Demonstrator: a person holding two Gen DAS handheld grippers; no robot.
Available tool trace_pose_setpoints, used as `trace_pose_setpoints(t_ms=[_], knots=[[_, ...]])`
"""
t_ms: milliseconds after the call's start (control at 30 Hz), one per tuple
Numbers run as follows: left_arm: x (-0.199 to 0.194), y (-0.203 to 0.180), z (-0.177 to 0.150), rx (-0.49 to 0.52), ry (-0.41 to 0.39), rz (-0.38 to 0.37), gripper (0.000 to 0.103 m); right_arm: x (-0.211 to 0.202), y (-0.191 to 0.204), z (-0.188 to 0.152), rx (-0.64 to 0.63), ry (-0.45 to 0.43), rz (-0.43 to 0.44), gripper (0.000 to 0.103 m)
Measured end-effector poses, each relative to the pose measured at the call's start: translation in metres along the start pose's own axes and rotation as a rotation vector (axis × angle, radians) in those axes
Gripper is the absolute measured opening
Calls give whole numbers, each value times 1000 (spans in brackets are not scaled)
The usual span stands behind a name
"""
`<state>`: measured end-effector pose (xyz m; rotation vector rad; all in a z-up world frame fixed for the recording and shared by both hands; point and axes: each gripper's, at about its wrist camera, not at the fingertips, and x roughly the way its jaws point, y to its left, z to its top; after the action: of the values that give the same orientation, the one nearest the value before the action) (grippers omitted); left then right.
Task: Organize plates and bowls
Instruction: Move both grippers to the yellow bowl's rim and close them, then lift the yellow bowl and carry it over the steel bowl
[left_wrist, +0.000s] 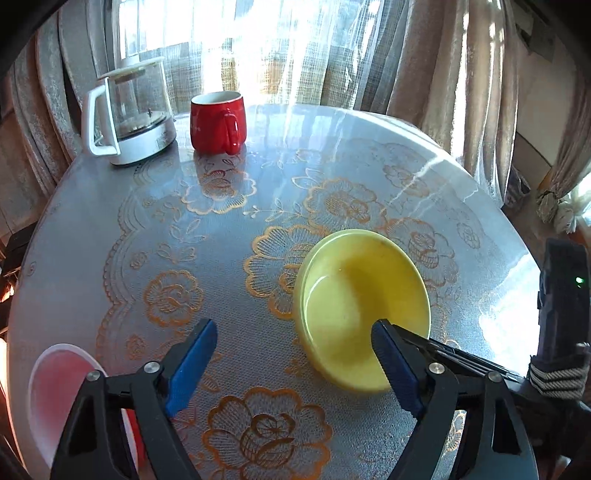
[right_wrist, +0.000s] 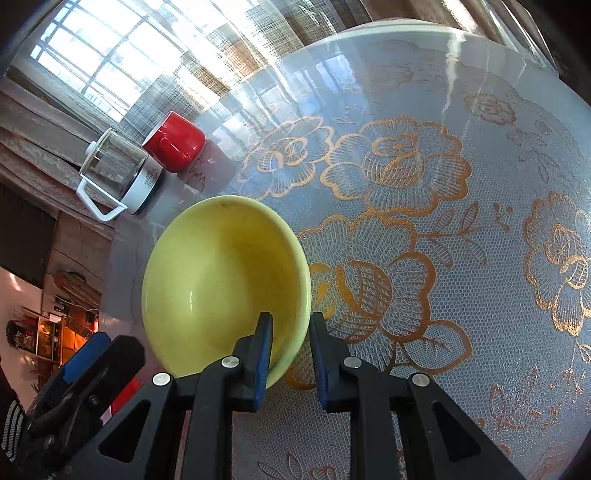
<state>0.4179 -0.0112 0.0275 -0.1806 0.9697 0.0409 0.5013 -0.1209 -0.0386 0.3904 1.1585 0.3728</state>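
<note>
A yellow bowl sits tilted on the round table. My right gripper is shut on the bowl's near rim, one blue pad inside the bowl and the other outside. In the left wrist view its black frame reaches the bowl from the right. My left gripper hovers open just in front of the bowl with nothing between its pads; its right pad overlaps the bowl's edge in the picture. A plate with a white rim and a red centre lies at the table's near left, partly behind the left finger.
A red mug and a glass kettle with a white handle stand at the table's far left edge. A lace-patterned glossy cover lies over the table. Curtains hang behind it.
</note>
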Motion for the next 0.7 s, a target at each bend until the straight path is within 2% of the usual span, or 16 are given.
trace_pose_setpoints(t_ms=[67,133,200,300,467,700], knots=[[12,-3,1,13,34,10,72,-1,0,-1,-5,-1,-1,19],[21,-5,-2,27,79,8,49,-1,0,-3,-12,1,-12,14],[29,-7,-7,53,120,0,29,-2,-1,-5,-7,2,-13,14],[29,-10,-13,70,136,6,17,-3,-1,-9,0,13,10,14],[14,-14,-22,103,114,19,17,-8,8,-19,-15,14,-8,14],[-19,-12,-37,118,71,9,17,-24,15,-36,-4,2,7,14]])
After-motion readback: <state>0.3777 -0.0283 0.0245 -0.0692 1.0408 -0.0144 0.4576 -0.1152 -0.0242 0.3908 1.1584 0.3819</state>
